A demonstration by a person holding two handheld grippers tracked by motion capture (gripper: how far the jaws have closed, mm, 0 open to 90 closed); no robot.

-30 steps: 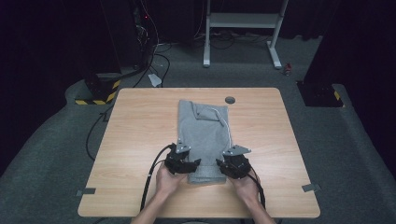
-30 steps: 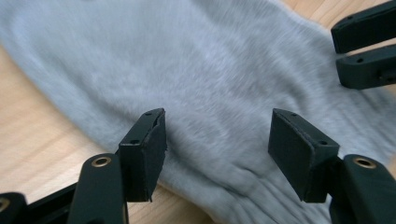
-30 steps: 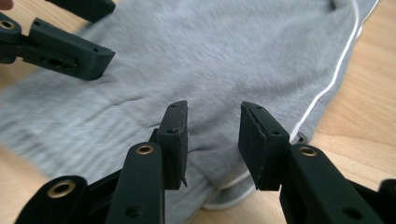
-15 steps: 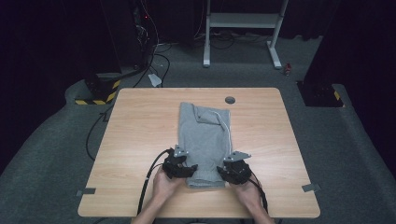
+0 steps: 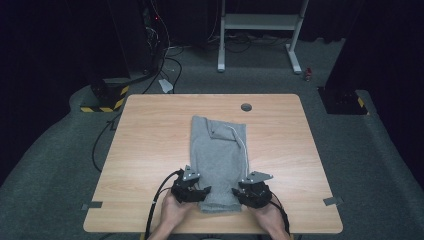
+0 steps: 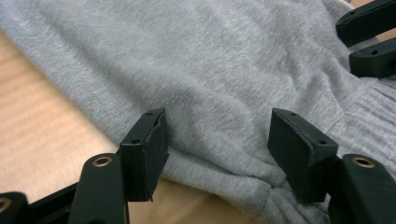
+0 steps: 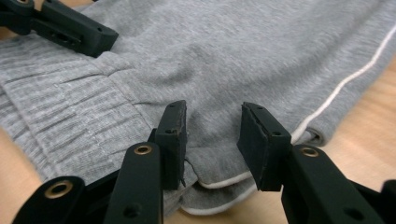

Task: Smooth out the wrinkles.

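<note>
At the table's (image 5: 150,125) six o'clock edge, the folded grey garment (image 5: 215,155) lies flat. Both the left gripper (image 5: 200,192) and right gripper (image 5: 240,192) stand open, straddling its near corners ungripped. Likely next: pinch both corners to fold toward twelve o'clock.

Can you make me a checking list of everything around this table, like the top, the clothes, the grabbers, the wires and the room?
Surface: light wooden table, round grommet hole near far edge.
Job's things: folded grey sweatshirt-fabric garment with ribbed hem and white drawstring cord, lying flat mid-table.
Clutter: nothing seen.
Grippers: left gripper open, jaws either side of the garment's near edge; right gripper open over the near corner with white piping.
Cables: black cable trailing from left gripper; black floor cables.
Surroundings: grey carpet, white metal stand, yellow-black striped base.
</note>
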